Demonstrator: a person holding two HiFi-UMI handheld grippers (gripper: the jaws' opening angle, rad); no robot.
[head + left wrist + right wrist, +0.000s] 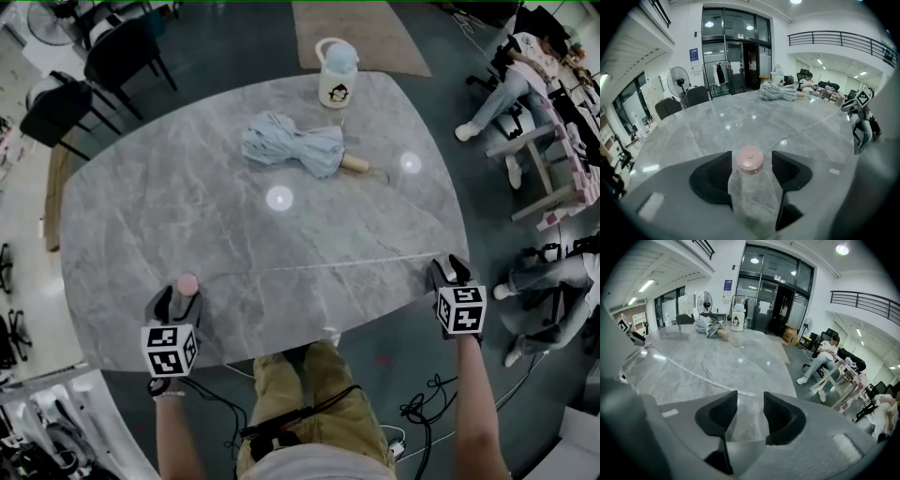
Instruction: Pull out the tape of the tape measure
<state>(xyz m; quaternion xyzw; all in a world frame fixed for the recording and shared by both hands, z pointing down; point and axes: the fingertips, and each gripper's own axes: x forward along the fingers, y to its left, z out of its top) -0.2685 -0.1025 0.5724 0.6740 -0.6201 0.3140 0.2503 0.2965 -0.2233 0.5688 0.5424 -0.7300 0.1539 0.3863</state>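
Observation:
The tape measure (187,284), a pale case with a round pink top (750,159), stands between the jaws of my left gripper (178,298) at the table's near left edge. A narrow gap shows on each side of the pink top. Its thin white tape (328,265) runs flat across the grey marble table (169,206) toward the right. The tape's free end (749,393) lies on the table just beyond my right gripper (750,399), whose jaws stand apart with nothing between them. In the head view that right gripper (448,272) sits at the table's near right edge.
A folded light-blue umbrella (295,145) and a white jug with a penguin print (337,73) lie at the far side. Black chairs (112,56) stand at the far left. Seated people (525,75) and cables (427,408) are off the table's right.

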